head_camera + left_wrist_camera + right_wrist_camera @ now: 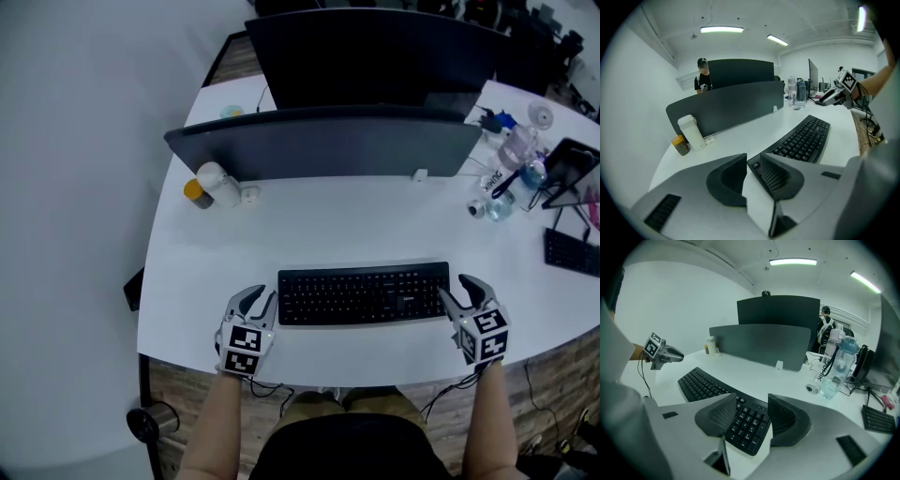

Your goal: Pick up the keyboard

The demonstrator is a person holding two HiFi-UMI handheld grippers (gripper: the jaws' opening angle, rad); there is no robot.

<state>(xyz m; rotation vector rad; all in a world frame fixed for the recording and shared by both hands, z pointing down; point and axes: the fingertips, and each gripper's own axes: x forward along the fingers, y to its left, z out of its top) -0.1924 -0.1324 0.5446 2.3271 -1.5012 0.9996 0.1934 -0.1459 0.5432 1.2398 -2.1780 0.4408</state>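
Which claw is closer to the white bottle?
Left. The left gripper is by the left end of the keyboard, on the side of the white bottle; the right gripper is by its right end, farther off.

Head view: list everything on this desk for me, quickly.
desk: one, white, curved
keyboard: one, black, near front edge
second keyboard: one, black, far right
divider: one, dark grey, across the desk's middle
bottle: one, white, left end of divider
jar: one, amber, beside the white bottle
water bottles: at least two, clear, right end
left gripper: one, grey, open, at keyboard's left end
right gripper: one, grey, open, at keyboard's right end
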